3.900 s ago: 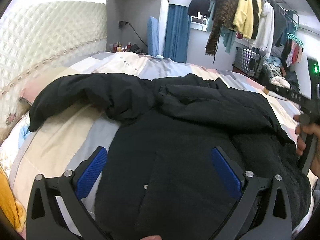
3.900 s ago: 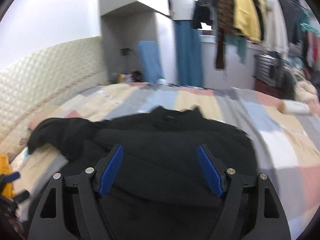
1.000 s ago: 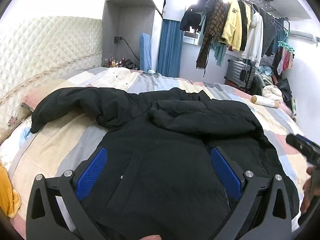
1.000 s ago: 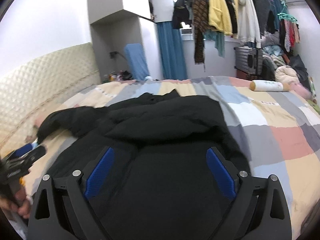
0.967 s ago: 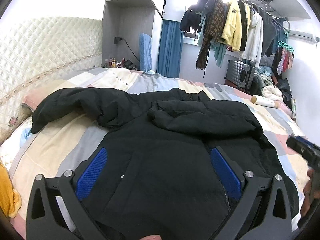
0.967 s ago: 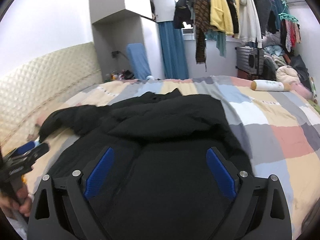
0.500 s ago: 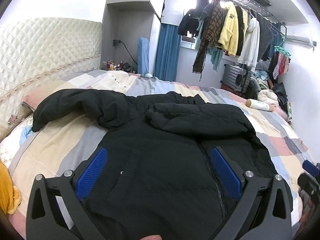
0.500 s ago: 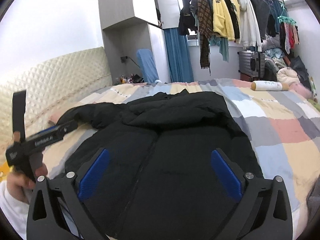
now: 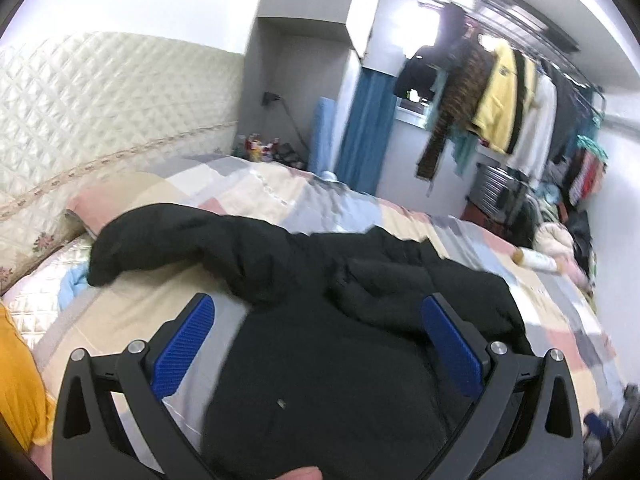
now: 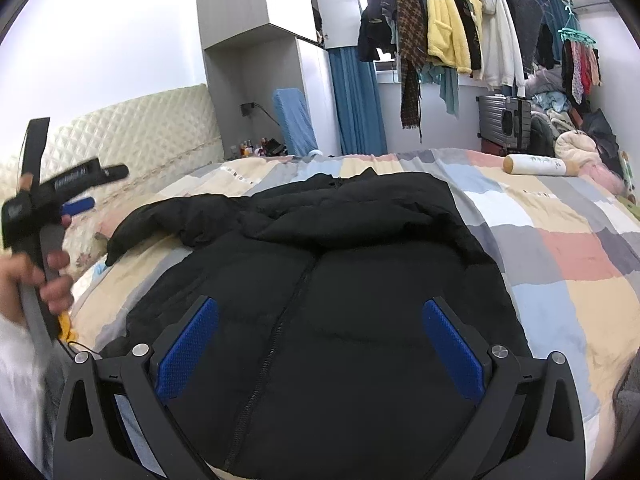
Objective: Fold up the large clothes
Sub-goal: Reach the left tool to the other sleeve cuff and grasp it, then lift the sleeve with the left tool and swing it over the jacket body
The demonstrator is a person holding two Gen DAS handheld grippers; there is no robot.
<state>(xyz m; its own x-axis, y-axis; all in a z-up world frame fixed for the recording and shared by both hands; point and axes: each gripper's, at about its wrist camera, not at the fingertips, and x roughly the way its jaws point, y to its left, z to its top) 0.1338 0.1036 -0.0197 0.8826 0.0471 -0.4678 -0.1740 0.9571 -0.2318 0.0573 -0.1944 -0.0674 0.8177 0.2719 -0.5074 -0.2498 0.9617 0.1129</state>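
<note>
On patchwork bed (image 10: 560,248), black jacket (image 10: 340,300); both hand-held grippers (image 10: 320,344) released, bottle (image 10: 536,165) apparently beyond.

A black puffer jacket (image 10: 320,280) lies spread on the bed's patchwork quilt (image 10: 560,240), one sleeve stretched left toward the cream quilted headboard (image 10: 140,144). A white cylindrical bolster (image 10: 536,166) lies on the quilt to the far right. Behind the bed, a rail of hanging clothes (image 10: 448,20) runs overhead.
</note>
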